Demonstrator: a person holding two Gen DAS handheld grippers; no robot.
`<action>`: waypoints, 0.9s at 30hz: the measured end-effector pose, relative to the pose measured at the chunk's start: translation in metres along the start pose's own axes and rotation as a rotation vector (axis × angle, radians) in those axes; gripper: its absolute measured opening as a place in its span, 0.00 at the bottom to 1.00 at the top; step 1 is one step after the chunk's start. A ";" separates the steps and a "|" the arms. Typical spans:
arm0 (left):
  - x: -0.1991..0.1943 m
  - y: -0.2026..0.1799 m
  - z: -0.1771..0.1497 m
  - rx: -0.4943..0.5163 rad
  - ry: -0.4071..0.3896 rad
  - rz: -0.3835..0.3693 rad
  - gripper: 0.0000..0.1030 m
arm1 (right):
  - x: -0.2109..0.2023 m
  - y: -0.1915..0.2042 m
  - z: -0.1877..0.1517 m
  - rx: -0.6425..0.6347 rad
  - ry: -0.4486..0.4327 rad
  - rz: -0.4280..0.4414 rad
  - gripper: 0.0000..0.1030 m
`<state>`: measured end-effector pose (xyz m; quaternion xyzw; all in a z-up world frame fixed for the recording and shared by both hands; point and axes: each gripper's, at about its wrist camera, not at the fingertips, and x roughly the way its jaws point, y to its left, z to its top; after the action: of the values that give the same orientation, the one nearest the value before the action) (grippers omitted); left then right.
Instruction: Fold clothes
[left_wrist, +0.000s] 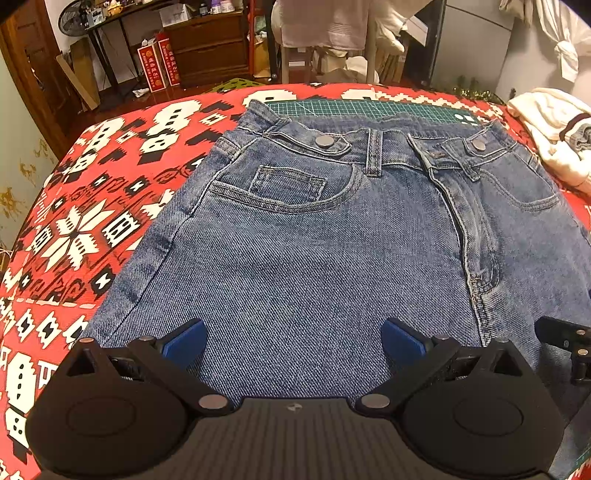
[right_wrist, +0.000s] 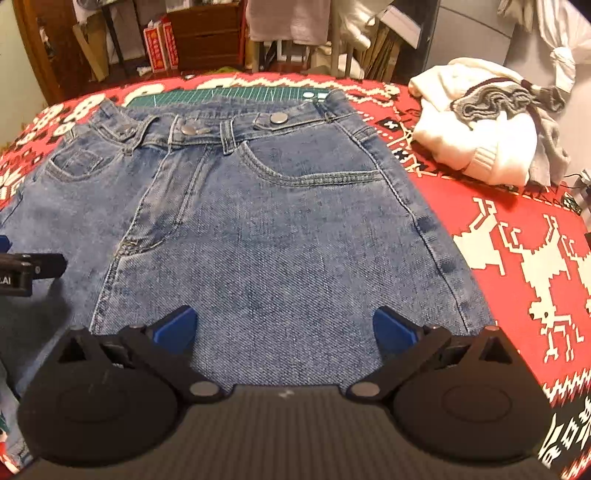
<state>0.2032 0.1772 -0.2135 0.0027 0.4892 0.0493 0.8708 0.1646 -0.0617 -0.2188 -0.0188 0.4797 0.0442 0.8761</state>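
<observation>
Currently both hand-held grippers sit low over the jeans, jaws spread wide, nothing held. Left hand-held gripper (left_wrist: 293, 341) is over the wearer's-right leg panel, right hand-held gripper (right_wrist: 284, 328) over the other leg panel near the outer seam. Blue pads (left_wrist: 184, 341) look just above or barely on the denim; contact can't be confirmed.

The jeans (left_wrist: 332, 240) lie face up and flat, waistband away from the cameras, legs running toward and under the grippers. Lower legs are out of frame.

My read: the fold hasn't started, this is the grab setup. To do it well:
- Pinch the full double layer of denim, not just the top sheet.
- Take matching heights on both legs so the fold line stays square.
- Lift evenly and carry toward the waistband (right_wrist: 236, 125); denim is stiff and heavy, so a shallow bite will likely slip.
- Watch the fly (left_wrist: 465, 221), the bulk there can skew the crease.

Surface: a red, white and black patterned cloth (left_wrist: 74, 229) covers the tabletop. A green cutting mat (left_wrist: 369, 109) peeks out beyond the waistband. A white and grey clothes pile (right_wrist: 487, 133) sits to the right, apart from the jeans.

Room beyond: wooden drawers (left_wrist: 210, 48), red boxes (left_wrist: 159, 64) on the floor, a fan (left_wrist: 72, 18), pale fabric hanging on a chair (left_wrist: 325, 26).
</observation>
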 end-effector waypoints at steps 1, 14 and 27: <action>0.000 0.000 0.000 0.001 -0.001 0.001 1.00 | -0.001 0.000 -0.001 0.000 -0.008 0.000 1.00; 0.003 0.007 -0.003 -0.043 -0.006 -0.039 1.00 | -0.003 0.001 -0.002 0.013 -0.015 -0.009 1.00; 0.000 0.011 -0.013 0.027 -0.084 -0.085 1.00 | 0.000 0.005 0.009 0.064 0.073 -0.038 1.00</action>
<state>0.1917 0.1875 -0.2199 -0.0042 0.4526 0.0056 0.8917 0.1721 -0.0560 -0.2140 -0.0015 0.5119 0.0116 0.8590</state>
